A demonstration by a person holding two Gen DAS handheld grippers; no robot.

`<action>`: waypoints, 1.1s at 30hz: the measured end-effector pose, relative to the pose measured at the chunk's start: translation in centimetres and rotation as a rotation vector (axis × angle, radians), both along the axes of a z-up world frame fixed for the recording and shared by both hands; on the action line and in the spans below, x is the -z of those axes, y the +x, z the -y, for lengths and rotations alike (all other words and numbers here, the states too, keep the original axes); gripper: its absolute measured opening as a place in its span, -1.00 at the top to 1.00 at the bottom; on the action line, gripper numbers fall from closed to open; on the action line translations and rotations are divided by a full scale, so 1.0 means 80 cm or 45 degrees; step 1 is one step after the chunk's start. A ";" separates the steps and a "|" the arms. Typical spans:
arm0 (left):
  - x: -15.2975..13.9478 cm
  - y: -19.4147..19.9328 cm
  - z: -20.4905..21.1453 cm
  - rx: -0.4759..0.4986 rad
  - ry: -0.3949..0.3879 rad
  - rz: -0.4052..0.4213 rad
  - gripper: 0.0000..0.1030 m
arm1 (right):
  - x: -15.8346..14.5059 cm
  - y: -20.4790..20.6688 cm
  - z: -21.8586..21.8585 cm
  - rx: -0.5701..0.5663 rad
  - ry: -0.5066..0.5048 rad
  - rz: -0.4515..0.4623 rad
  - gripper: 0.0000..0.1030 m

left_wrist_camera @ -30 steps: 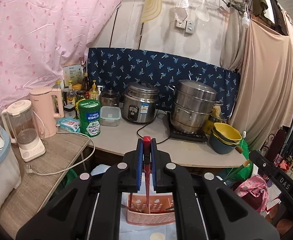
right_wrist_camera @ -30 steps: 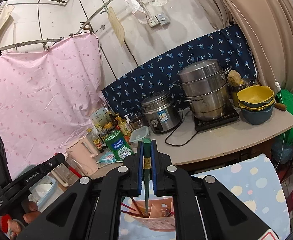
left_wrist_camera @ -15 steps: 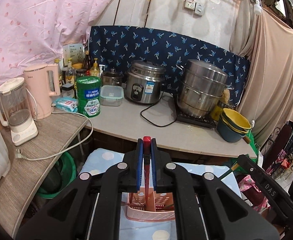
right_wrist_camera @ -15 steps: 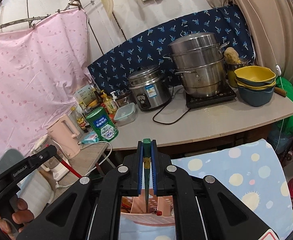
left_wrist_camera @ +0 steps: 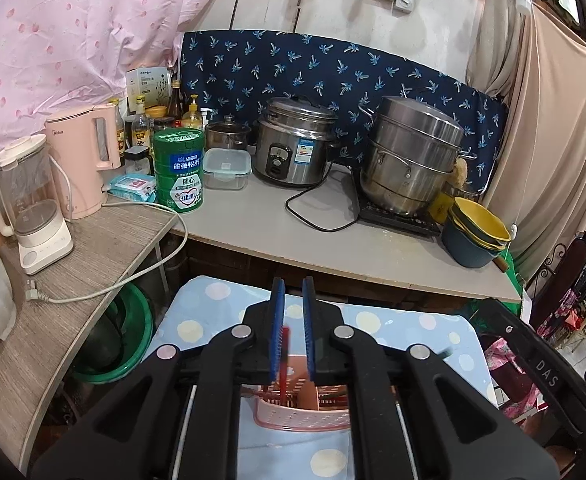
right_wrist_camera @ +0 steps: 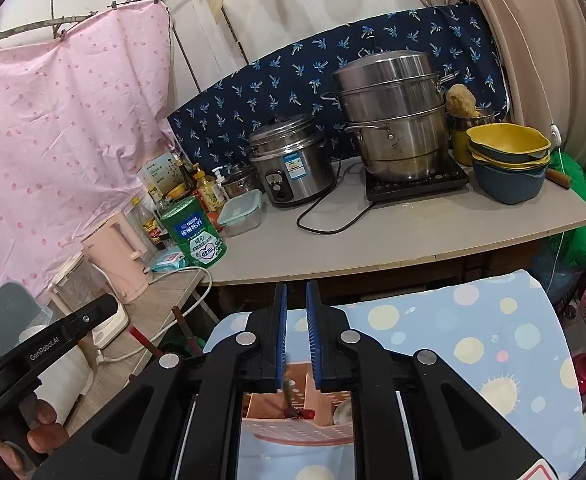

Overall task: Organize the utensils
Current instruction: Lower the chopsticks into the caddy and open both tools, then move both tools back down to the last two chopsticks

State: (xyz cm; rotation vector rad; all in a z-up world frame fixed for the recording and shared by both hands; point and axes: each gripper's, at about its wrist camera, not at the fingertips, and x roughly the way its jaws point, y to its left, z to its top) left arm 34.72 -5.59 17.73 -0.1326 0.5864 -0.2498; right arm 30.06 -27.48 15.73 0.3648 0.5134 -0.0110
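A pink slotted basket (left_wrist_camera: 301, 416) (right_wrist_camera: 293, 428) stands on a blue dotted tablecloth (left_wrist_camera: 393, 328) (right_wrist_camera: 453, 320), right under both grippers. My left gripper (left_wrist_camera: 291, 284) is opening. A blurred red utensil (left_wrist_camera: 285, 360) hangs loose between its blue pads (left_wrist_camera: 277, 320), its lower end in the basket. My right gripper (right_wrist_camera: 296, 288) is opening too. A dark green utensil (right_wrist_camera: 287, 392) sits low between its pads, its tip down in the basket. A round white item (right_wrist_camera: 343, 412) lies in the basket's right compartment.
Behind the cloth-covered table runs a grey counter (left_wrist_camera: 293, 236) with a rice cooker (left_wrist_camera: 293, 144), a steel steamer pot (left_wrist_camera: 409, 156), stacked bowls (left_wrist_camera: 477, 232) and a green tin (left_wrist_camera: 179, 168). A blender (left_wrist_camera: 29, 204) and a pink kettle (left_wrist_camera: 85, 156) stand on the left shelf. A hand (right_wrist_camera: 41, 436) holds the left gripper.
Both grippers sank toward the basket and the view tipped downward. Their jaws parted, and the red and green utensils slid down from between the pads into the basket.
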 end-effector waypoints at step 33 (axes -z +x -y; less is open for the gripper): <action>0.046 -0.137 -0.030 -0.029 0.123 -0.048 0.37 | 0.043 -0.170 -0.072 -0.159 -0.136 -0.073 0.61</action>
